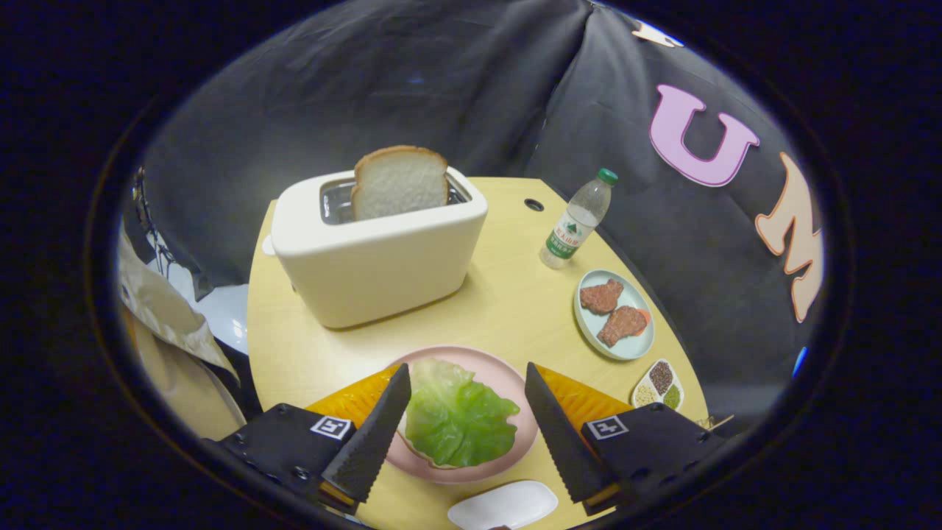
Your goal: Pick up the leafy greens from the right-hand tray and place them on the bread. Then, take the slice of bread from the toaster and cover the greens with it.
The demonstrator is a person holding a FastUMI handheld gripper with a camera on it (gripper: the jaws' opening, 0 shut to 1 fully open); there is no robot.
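The hand-held gripper (465, 403) is held with its fingers spread wide and nothing gripped, above a pink plate (508, 375) on the bench (508, 302); the greens (456, 419) are seen lying on that plate, between the fingers, with a pale edge of bread just visible beneath them. Beyond the plate a toaster (375, 258) is stood, with a bread slice (399, 182) upright in its slot. A bottle (578, 219), a meat plate (589, 324) and a small dish (659, 385) are set to the toaster's right.
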